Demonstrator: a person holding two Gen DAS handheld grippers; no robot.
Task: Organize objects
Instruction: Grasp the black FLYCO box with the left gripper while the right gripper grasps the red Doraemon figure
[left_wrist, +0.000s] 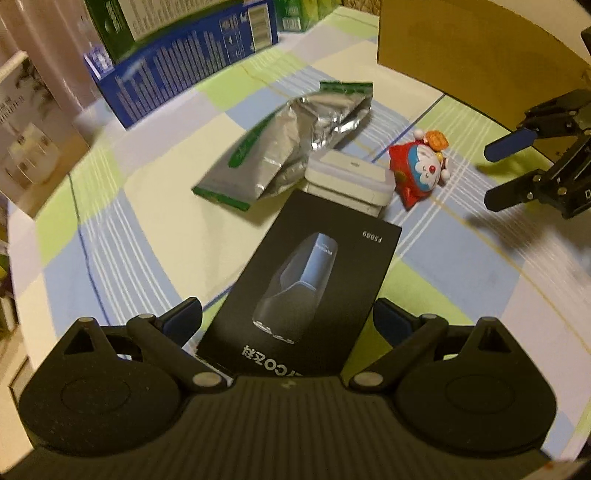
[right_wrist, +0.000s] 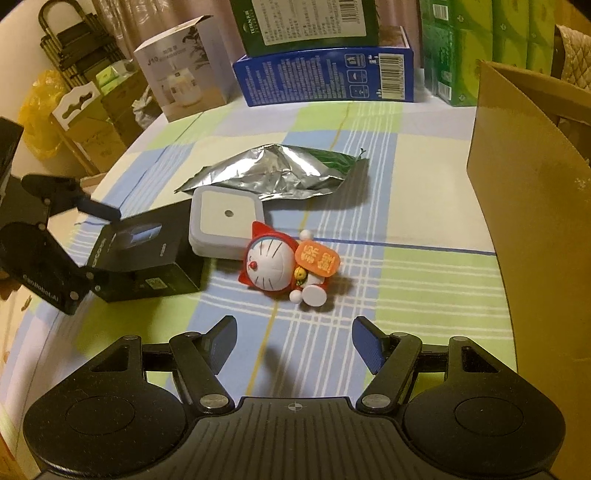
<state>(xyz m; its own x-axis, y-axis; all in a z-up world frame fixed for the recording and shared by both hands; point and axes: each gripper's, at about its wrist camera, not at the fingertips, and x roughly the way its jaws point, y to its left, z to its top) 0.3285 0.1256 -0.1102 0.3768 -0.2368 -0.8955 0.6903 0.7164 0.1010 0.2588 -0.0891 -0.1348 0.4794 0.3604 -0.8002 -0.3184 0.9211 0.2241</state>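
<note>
The left gripper (left_wrist: 288, 321) was clamped on the black box (left_wrist: 306, 291) — one finger on each side, box sitting on the checked tablecloth (right_wrist: 424, 273). Its far end touched the white square case (right_wrist: 225, 225), with the crumpled foil bag (right_wrist: 273, 173) right behind that. The right gripper (right_wrist: 293, 343) hung spread wide with nothing in it, just short of the Doraemon figurine (right_wrist: 284, 266) — which lay on its side beside the case. A brown cardboard box (right_wrist: 535, 206) stood off to the right.

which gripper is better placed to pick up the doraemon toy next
Right. The right gripper is open, empty and aimed at the doraemon toy, while the left gripper's jaws already straddle the black box.
</note>
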